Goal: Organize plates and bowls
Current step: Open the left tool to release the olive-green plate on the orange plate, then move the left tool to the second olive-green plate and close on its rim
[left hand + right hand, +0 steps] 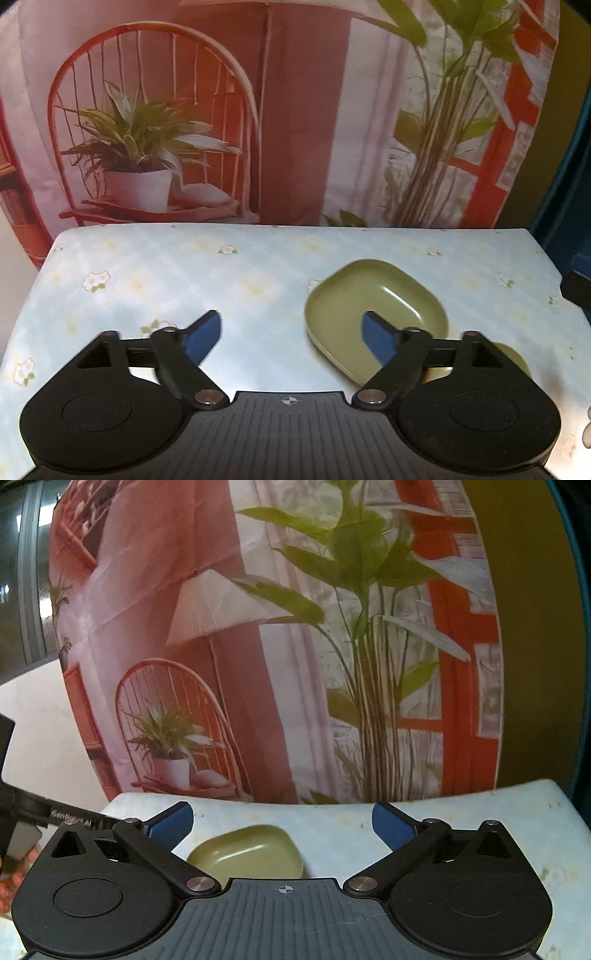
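Both grippers, left gripper point(291, 338) and right gripper point(282, 823), wide, empty. Olive-green rounded-rectangular plastic dish point(373, 314) on floral tablecloth point(166, 280); second dish possibly beneath. Release step apparently done; next: locate remaining dishware.

A table point(155, 273) under a pale blue, flower-printed cloth carries an olive-green rounded dish point(373, 310), lying ahead of the left tongs' right-hand finger, partly behind it.

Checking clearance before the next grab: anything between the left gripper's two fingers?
Nothing held. In the left wrist view the left gripper is open, with only bare flowered tablecloth in the gap; the green dish lies behind its right finger.
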Available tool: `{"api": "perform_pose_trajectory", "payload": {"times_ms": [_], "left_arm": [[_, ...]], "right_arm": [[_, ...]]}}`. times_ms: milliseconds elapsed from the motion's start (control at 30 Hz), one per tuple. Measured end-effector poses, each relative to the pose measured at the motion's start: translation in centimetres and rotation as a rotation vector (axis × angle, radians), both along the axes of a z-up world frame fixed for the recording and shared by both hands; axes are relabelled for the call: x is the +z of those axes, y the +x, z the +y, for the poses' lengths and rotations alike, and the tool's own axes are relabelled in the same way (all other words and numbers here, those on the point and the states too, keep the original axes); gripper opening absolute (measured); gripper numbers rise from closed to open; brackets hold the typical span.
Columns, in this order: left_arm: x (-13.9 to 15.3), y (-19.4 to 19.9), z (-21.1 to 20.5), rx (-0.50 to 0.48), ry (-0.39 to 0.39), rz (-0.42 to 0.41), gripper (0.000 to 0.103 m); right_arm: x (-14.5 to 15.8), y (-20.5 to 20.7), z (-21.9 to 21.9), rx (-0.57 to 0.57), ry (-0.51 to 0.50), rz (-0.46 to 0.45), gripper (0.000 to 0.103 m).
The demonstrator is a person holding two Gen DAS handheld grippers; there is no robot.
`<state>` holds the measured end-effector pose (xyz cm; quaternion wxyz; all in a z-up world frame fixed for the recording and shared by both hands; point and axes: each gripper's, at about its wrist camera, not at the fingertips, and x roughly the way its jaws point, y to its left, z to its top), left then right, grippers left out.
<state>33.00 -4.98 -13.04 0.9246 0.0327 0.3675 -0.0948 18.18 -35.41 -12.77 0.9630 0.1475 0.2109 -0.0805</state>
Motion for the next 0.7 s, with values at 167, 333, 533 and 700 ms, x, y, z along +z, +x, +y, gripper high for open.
{"api": "perform_pose_trajectory", "payload": {"times_ms": [167,333,533,700], "left_arm": [[-1.3,0.9,-0.4,-0.016,-0.014,0.013,0.100],[-3.8,3.0,-1.4,0.011,0.028,0.090,0.103],[-6.0,4.8,-1.2,0.020,0.019,0.109,0.103],[-7.5,5.5,-0.8,-0.031,-0.053,0.158,0.093]], "right_arm": [[-0.9,3.4,-0.4,-0.004,0.004,0.059,0.103],[-3.2,6.0,0.5,-0.001,-0.064,0.137,0.103],[-6.3,9.0,1.2,0.075,-0.053,0.277,0.103],[-8.4,10.8,2.4,0.137,-0.058,0.393,0.090]]}}
